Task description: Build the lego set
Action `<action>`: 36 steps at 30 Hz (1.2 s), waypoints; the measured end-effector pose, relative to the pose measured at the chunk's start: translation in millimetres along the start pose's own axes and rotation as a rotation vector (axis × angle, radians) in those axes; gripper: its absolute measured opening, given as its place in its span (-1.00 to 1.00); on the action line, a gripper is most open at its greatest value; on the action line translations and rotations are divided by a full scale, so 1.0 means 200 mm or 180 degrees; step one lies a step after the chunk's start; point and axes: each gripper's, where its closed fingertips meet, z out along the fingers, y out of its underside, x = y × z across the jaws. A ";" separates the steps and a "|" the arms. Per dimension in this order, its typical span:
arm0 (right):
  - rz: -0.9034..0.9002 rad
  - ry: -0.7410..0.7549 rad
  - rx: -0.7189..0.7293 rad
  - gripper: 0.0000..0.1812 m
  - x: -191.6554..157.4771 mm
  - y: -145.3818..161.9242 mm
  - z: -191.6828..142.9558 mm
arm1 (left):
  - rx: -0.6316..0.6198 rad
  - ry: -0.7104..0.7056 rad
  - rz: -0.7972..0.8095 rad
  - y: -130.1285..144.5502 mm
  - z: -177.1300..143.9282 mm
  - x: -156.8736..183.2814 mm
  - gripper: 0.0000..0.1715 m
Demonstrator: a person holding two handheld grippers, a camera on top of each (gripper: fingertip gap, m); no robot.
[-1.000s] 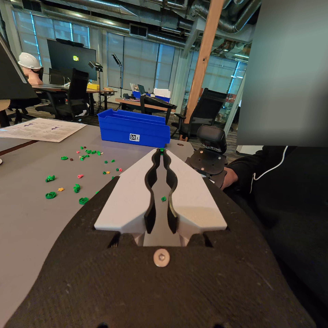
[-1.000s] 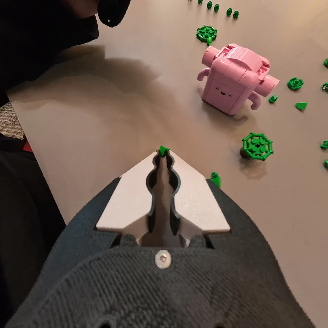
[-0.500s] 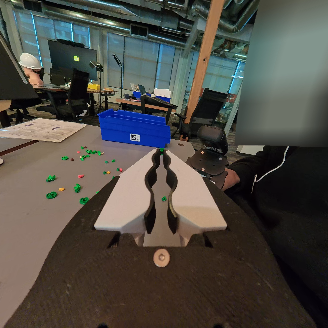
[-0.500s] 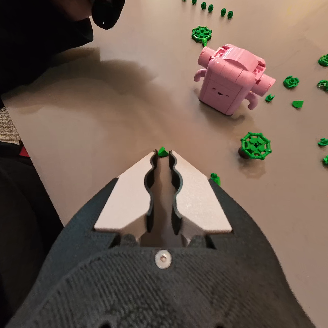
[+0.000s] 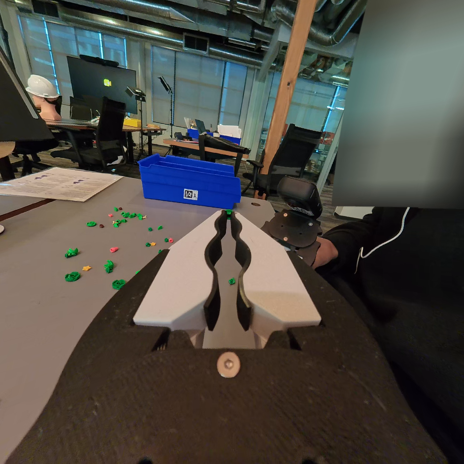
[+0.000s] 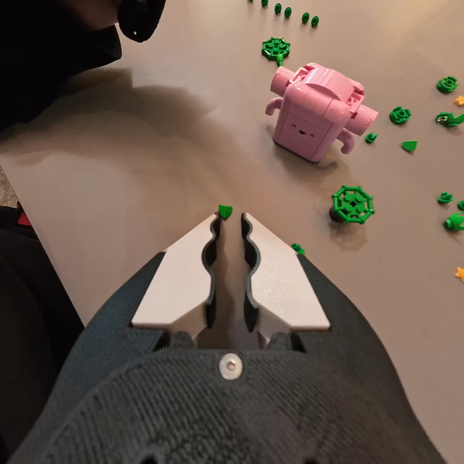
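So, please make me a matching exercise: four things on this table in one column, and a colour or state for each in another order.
1. bin
2. lego figure
3. left gripper
4. right gripper

a. pink, standing upright
b. fingers apart
c. blue
d. closed on a small green piece

Pairs: 1-c, 2-a, 3-d, 4-b

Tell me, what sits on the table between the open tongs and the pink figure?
Nothing: in the right wrist view, bare table separates the right tongs from the pink figure.
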 end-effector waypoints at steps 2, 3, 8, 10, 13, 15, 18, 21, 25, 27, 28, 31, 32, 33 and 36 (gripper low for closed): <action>0.0024 0.0018 0.0001 -0.84 0.01 0.00 0.00 | -0.0003 0.0005 0.0000 0.00 0.00 0.00 -1.00; 0.0014 0.0000 0.0000 -0.84 0.00 0.00 0.00 | -0.0007 0.0005 0.0002 0.00 0.00 0.00 -1.00; -0.0108 -0.0084 0.0001 -0.84 -0.03 0.00 0.00 | -0.0011 0.0002 0.0003 0.00 0.00 0.00 -1.00; -0.0108 -0.0126 -0.0002 -0.85 -0.03 -0.01 0.01 | -0.0013 -0.0002 0.0001 0.00 0.00 0.00 -1.00; -0.0080 -0.0195 -0.0004 -0.85 -0.04 -0.01 0.01 | -0.0012 -0.0005 0.0004 0.00 0.00 0.00 -1.00; -0.0092 -0.0198 -0.0005 -0.85 -0.04 -0.01 0.01 | -0.0012 -0.0004 0.0003 0.00 0.00 0.00 -1.00; -0.0150 -0.0176 -0.0004 -0.86 -0.05 -0.01 0.01 | -0.0013 -0.0003 0.0005 0.00 0.00 0.00 -1.00; -0.0161 -0.0176 -0.0003 -0.85 -0.05 0.00 0.01 | -0.0013 -0.0001 0.0003 0.00 0.00 0.00 -1.00; -0.0153 -0.0197 -0.0005 -0.82 -0.05 0.00 0.00 | -0.0014 -0.0003 0.0005 0.00 0.00 0.00 -1.00; -0.0190 -0.0216 0.0006 -0.80 -0.05 0.00 0.00 | -0.0014 0.0000 0.0002 0.00 0.00 0.00 -1.00; -0.0203 -0.0255 0.0030 -0.79 -0.05 -0.01 -0.01 | -0.0014 -0.0002 0.0005 0.00 0.00 0.00 -1.00; -0.0189 -0.0389 0.0127 -0.76 -0.04 -0.03 -0.03 | -0.0016 0.0001 0.0002 0.00 0.00 0.00 -1.00; -0.0179 -0.0448 0.0145 -0.76 -0.04 -0.03 -0.04 | -0.0017 0.0003 0.0002 0.01 0.00 0.00 -1.00; -0.0195 -0.0523 0.0166 -0.76 -0.05 -0.04 -0.04 | -0.0019 0.0001 0.0005 0.01 0.00 0.00 -1.00; -0.0379 -0.0655 0.0167 -0.78 -0.07 -0.05 -0.04 | -0.0026 0.0000 0.0001 0.01 0.00 0.00 -1.00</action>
